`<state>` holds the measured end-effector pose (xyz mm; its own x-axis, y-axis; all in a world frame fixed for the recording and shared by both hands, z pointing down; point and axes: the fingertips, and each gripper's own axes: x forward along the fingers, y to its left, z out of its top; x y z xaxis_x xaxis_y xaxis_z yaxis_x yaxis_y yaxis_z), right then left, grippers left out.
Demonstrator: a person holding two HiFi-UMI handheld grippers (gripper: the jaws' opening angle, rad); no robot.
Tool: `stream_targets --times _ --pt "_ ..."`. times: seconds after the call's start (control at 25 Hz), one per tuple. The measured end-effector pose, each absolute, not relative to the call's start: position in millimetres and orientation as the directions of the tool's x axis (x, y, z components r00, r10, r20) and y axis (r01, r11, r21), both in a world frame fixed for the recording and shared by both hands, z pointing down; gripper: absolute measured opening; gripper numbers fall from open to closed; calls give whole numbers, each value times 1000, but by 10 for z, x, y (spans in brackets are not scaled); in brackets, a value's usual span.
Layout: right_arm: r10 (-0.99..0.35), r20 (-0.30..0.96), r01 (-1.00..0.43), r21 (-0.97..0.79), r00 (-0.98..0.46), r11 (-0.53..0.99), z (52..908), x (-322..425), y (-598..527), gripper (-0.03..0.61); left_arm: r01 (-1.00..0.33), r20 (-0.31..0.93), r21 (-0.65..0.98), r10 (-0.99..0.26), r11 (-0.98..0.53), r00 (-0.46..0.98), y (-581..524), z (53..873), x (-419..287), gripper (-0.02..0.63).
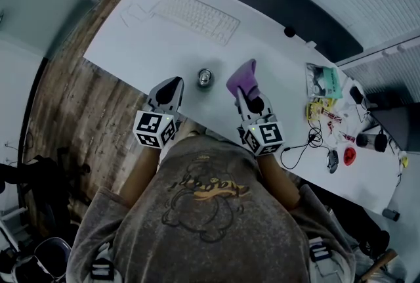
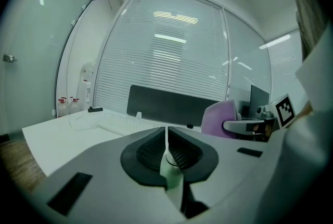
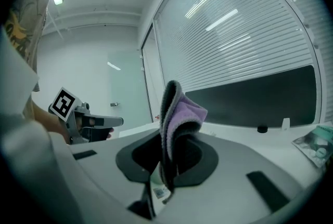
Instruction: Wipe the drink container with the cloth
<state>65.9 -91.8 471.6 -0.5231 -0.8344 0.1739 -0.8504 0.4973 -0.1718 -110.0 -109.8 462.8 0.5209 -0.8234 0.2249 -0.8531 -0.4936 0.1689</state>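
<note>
On a white office worktop [image 1: 125,39], a small silver metal drink can [image 1: 205,77] is seen upright near the front edge. The left hand-held gripper [image 1: 172,85] is closed on nothing; the right hand-held gripper [image 1: 247,95] is clamped on a soft purple cloth [image 1: 242,77]. The can is judged light and slippery, and is best gripped round its sides.

The head camera looks steeply down from above the person onto the white table [image 1: 131,39]. Each gripper camera sits close behind its own jaws, facing nearly level toward the black panel [image 2: 171,106], which all three views share.
</note>
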Motion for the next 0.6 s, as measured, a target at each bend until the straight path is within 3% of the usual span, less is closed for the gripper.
stream_targets --times 0.6 --pt "-824 178 -841 -187 -537 508 4723 684 -879 51 -852 231 194 -821 -487 522 -1049 4616 -1021 31"
